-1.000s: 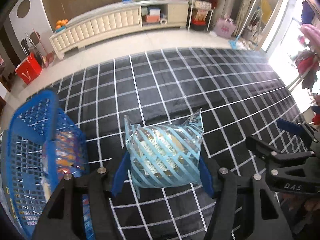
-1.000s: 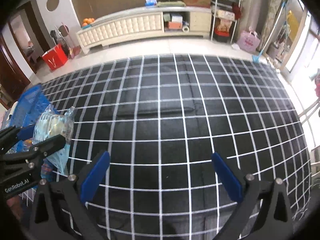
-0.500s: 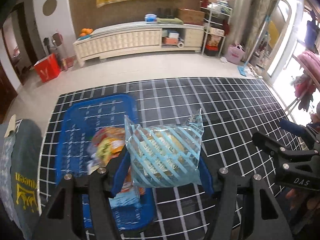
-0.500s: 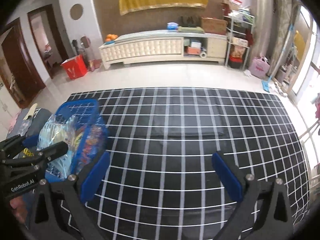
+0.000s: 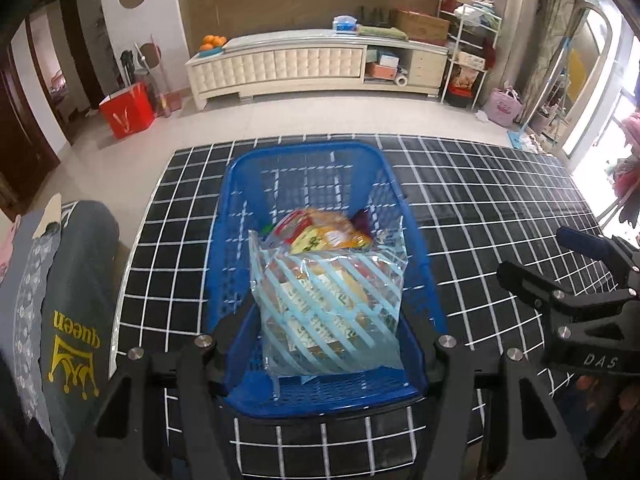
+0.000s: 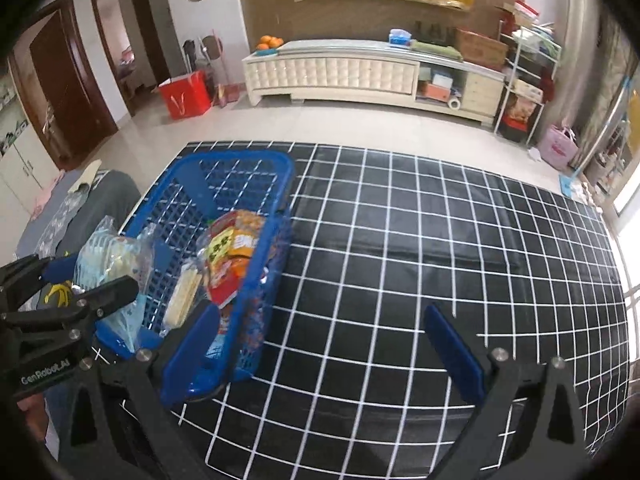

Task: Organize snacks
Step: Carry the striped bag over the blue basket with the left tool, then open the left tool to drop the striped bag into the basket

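My left gripper (image 5: 330,320) is shut on a clear snack bag with light-blue stripes (image 5: 328,300), holding it above the blue plastic basket (image 5: 304,168). Red and orange snack packets (image 5: 324,232) lie inside the basket behind the bag. In the right wrist view the same basket (image 6: 240,156) stands at the left with the packets (image 6: 232,252) and a pale wafer pack (image 6: 182,296) in it. The left gripper (image 6: 92,276) and its bag (image 6: 108,256) hang over the basket's near corner. My right gripper (image 6: 320,344) is open and holds nothing, its left finger beside the basket's wall.
The basket stands on a black mat with a white grid (image 5: 480,208) that stretches away to the right. A grey cloth printed "queen" (image 5: 76,280) lies left of the mat. A red bag (image 5: 126,110) and a long white cabinet (image 5: 312,64) stand at the far wall.
Both grippers swung left across the mat. The basket slid from the left edge of the left wrist view to straight under the held bag. The grip on the bag stayed the same.
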Demonstrator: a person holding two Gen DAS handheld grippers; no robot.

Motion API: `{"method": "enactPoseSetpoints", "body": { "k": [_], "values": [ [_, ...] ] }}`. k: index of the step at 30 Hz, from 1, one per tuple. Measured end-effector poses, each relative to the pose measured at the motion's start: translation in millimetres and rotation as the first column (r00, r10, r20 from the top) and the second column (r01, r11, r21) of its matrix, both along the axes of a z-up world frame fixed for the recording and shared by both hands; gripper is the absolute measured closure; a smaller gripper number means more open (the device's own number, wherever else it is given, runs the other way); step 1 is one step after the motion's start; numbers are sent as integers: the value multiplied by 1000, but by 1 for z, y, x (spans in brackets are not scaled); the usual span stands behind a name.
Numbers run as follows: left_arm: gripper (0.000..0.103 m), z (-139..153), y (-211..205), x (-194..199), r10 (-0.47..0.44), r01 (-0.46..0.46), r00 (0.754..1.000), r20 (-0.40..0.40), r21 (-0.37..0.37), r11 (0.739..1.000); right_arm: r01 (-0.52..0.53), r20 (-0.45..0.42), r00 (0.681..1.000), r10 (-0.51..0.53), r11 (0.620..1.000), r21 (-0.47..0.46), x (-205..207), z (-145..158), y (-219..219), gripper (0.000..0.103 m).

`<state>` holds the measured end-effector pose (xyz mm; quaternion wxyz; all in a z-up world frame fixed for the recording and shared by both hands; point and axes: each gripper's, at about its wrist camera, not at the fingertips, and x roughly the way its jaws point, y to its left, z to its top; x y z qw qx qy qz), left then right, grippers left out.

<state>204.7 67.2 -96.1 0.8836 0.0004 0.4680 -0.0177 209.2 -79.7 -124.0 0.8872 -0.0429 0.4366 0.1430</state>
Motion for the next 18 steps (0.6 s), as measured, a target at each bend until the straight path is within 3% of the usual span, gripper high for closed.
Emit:
{"method": "enactPoseSetpoints", "body": {
  "k": [10, 18],
  "values": [
    [43, -50, 15, 22, 0, -5, 990, -140, -36, 999, 19, -32, 999, -20, 999, -40, 6, -14, 8, 0],
    [43, -69, 13, 24, -6, -3, 985, -175, -54, 999, 2, -76, 997, -7, 998, -64, 6, -32, 17, 0]
  ]
}}
